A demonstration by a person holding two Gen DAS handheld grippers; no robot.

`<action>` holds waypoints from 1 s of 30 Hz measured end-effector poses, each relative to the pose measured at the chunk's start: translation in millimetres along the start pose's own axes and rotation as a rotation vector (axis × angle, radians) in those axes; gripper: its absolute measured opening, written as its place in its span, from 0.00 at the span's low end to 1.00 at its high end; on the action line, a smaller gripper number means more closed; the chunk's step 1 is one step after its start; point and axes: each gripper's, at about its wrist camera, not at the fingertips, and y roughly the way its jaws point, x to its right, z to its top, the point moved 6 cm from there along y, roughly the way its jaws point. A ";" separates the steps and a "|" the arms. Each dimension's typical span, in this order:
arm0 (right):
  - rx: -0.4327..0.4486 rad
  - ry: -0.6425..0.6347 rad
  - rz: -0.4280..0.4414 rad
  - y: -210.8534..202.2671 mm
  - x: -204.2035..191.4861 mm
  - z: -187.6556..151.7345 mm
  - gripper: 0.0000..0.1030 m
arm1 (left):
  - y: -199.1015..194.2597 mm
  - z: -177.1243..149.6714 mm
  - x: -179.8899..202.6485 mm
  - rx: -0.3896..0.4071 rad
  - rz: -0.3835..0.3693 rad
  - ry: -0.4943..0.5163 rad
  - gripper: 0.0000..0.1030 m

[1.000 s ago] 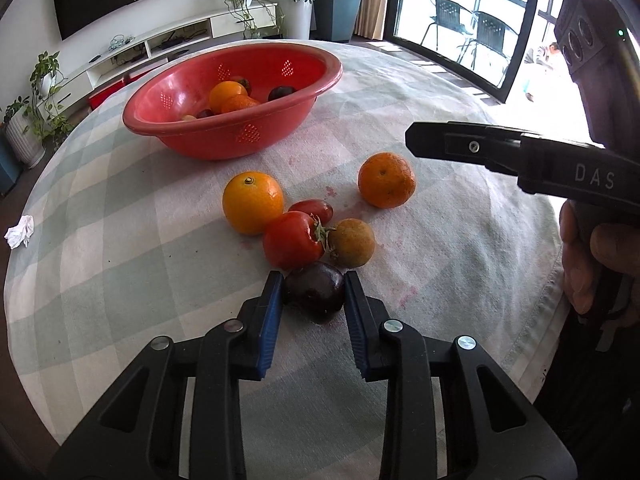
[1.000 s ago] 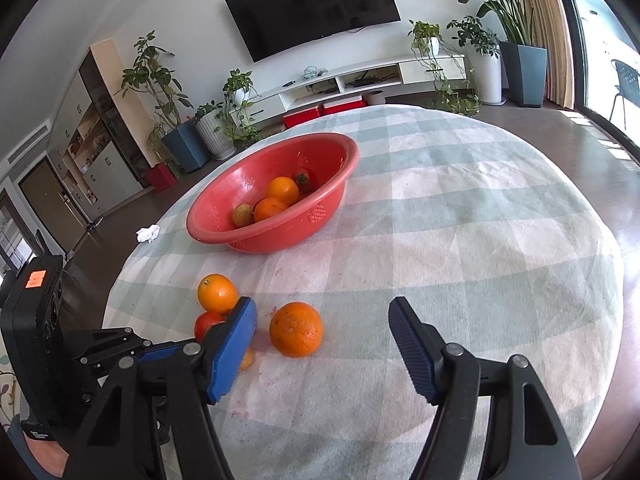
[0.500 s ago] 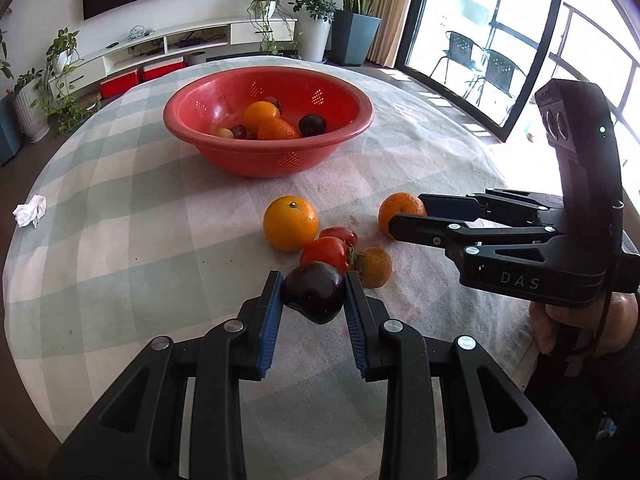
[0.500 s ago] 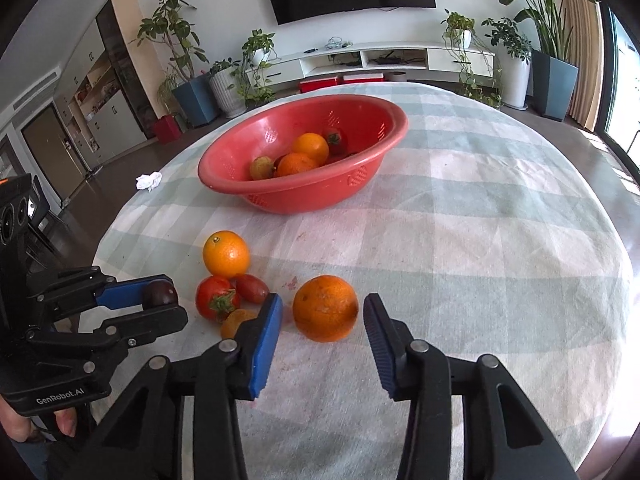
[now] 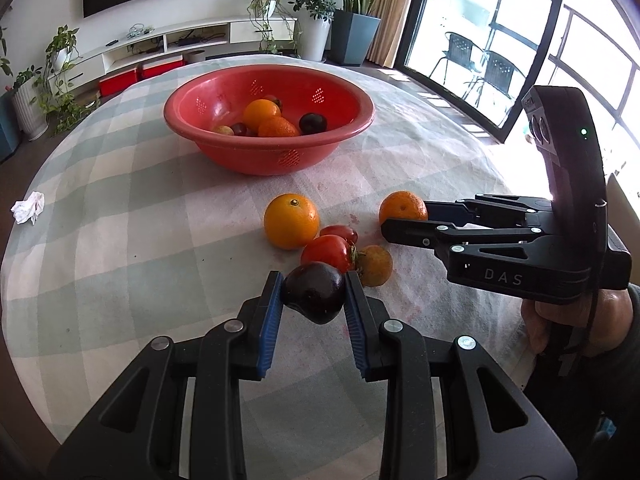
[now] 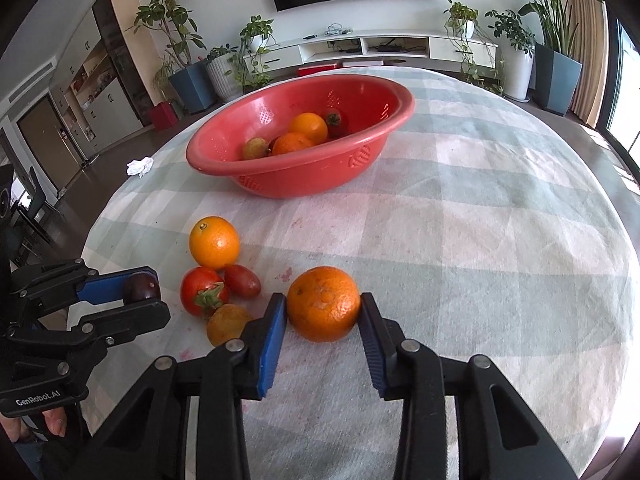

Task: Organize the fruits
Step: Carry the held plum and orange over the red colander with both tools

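The round surface (image 6: 500, 200), under a checked cloth, carries everything. Toward its far edge sits the red bowl (image 5: 268, 152), with oranges, a dark plum and a few smaller fruits inside. The loose fruit lies in a cluster toward the near edge, well apart from the bowl.

The right gripper (image 6: 323, 316) angles down over the near edge, with a hand (image 5: 576, 320) wrapped around its handle below the camera block. Its blue-padded fingers (image 6: 272, 336) stand on either side of the mandarin (image 6: 323, 304), which rests on the cloth; the jaws are closing, and the pads sit right at the fruit's flanks, though whether they press on it yet cannot be told for certain.

The left gripper (image 5: 314, 298) also tilts down, at the near edge beside the cluster. From the right wrist view, its body comes in from the left, with fingertips of a hand (image 6: 52, 426) showing beneath it. Its fingers (image 5: 269, 320) are clenched on the dark plum (image 5: 315, 298), which hangs between the pads clear of the cloth.

Between the two grippers lie the orange (image 5: 291, 221), nearest the bowl, then the red tomato (image 5: 326, 253) touching a small oblong tomato (image 5: 339, 233), and a yellowish fruit (image 5: 374, 266) just beside the red tomato. A crumpled white tissue (image 5: 28, 208) lies at the left edge.
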 end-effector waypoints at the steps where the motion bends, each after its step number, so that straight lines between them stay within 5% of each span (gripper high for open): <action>1: 0.001 0.002 0.002 -0.3 0.4 0.1 0.38 | 0.2 -0.3 0.0 -0.001 0.002 0.000 0.27; 15: 0.118 0.104 0.013 -49.4 26.3 16.9 0.37 | -15.4 15.2 -15.9 0.048 -0.018 -0.067 0.27; 23: 0.203 0.116 -0.014 -90.8 53.0 59.2 0.37 | -46.0 71.2 -37.4 0.125 0.012 -0.060 0.27; 30: 0.252 0.013 -0.005 -103.2 34.2 118.5 0.37 | -29.9 141.4 -46.4 0.114 0.049 0.026 0.27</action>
